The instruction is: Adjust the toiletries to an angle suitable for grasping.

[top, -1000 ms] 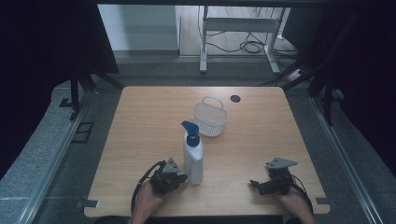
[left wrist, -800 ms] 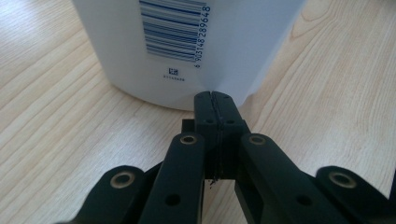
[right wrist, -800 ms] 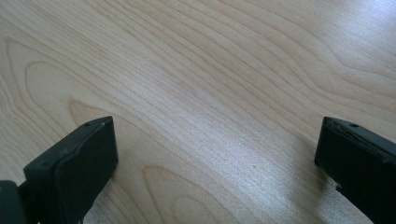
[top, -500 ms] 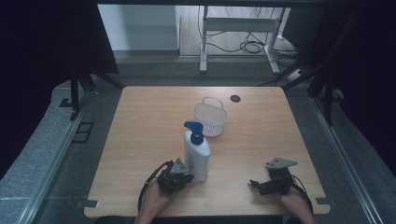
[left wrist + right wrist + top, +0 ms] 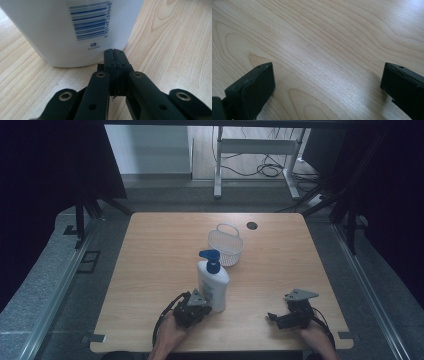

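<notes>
One white pump bottle (image 5: 213, 285) with a blue pump head stands upright on the wooden worktop (image 5: 150, 270) in the high view, toward 6 o'clock from the white basket (image 5: 226, 247). Left gripper (image 5: 196, 306) lies at the bottle's base, at its 7 o'clock; right gripper (image 5: 280, 319) rests well apart, toward 4 o'clock.

Left gripper view: left gripper (image 5: 115, 53) has its jaws pressed together, holding nothing, tips just at the bottle (image 5: 75, 30), whose smooth white wall carries a blue barcode.

Right gripper view: right gripper (image 5: 327, 75) has jaws spread wide over bare worktop (image 5: 324, 37).
</notes>
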Tool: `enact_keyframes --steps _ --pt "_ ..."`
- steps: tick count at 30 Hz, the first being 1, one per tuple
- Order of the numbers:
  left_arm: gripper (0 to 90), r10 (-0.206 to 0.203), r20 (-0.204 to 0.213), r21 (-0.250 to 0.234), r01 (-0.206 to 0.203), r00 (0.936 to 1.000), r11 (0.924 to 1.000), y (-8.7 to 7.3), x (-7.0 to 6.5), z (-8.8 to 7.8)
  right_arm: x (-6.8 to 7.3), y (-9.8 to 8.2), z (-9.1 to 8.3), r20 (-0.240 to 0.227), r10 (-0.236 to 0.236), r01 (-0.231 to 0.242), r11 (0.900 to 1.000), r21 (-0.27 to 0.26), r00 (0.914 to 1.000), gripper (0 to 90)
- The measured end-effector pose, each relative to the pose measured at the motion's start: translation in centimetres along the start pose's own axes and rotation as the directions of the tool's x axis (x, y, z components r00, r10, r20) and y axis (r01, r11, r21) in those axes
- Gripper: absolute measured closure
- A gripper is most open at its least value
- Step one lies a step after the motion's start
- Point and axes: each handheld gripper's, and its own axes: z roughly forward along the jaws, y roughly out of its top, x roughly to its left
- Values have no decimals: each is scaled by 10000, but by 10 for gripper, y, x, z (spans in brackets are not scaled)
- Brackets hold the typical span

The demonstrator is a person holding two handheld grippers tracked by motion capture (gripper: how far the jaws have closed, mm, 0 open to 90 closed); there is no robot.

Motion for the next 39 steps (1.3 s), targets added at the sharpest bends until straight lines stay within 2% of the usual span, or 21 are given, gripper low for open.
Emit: enact_keyframes --steps 8,21,28,32,39 --pt "874 53 -7 13 -53 10000 10000 -2 0 -5 0 0 0 3 2 -2 10000 -2 10000 0" --pt "709 -143 -335 -75 140 9993 9999 -9 4 -17 0 -1 -1 -28 15 -15 10000 -35 10000 0" --pt "615 -262 -533 -99 257 9982 9996 -14 7 -21 0 0 -3 16 27 -27 10000 -18 10000 44" --pt "545 -351 -653 -165 341 9973 9993 -18 9 -24 2 2 -5 -91 -81 80 9999 -70 9999 38" --pt "476 -463 -900 -266 440 9949 9987 -24 14 -30 6 6 -8 -147 -270 266 9993 -275 9995 15"
